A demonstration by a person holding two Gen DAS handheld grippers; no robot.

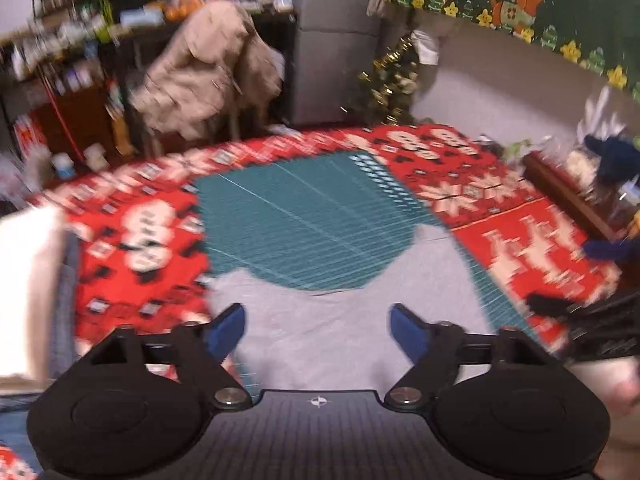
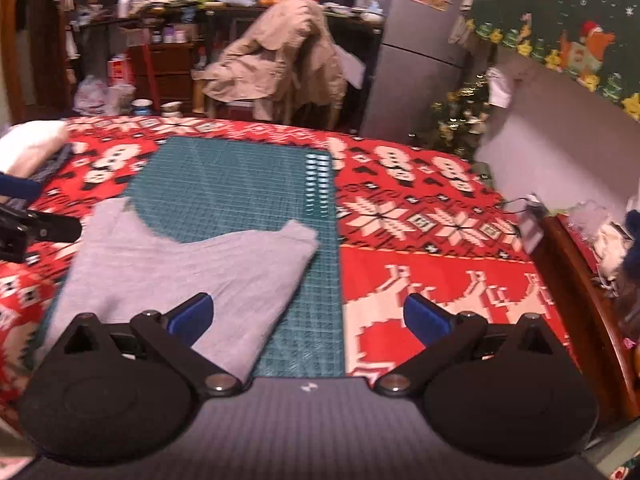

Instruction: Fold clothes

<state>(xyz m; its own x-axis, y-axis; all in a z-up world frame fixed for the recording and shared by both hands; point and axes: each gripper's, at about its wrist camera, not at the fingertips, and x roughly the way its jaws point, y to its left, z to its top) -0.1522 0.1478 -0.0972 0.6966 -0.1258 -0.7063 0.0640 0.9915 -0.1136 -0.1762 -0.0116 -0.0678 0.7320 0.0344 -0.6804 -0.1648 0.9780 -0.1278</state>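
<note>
A light grey garment (image 2: 180,268) lies flat and partly folded on a teal cutting mat (image 2: 236,188). In the left wrist view the same grey garment (image 1: 332,328) fills the space just ahead of my left gripper (image 1: 318,320), which hangs open above it with blue pads (image 1: 228,330) wide apart. My right gripper (image 2: 308,314) is open too, over the garment's right edge and the mat. Its left pad sits above the grey cloth and its right pad above the red cloth. Neither gripper holds anything. The left gripper shows at the left edge of the right wrist view.
A red Christmas tablecloth (image 2: 420,224) covers the table under the mat. A white and blue stack of folded clothes (image 1: 32,280) sits at the left. A chair draped with a beige coat (image 2: 280,60) stands beyond the table. A wooden ledge (image 2: 580,280) with clutter runs along the right.
</note>
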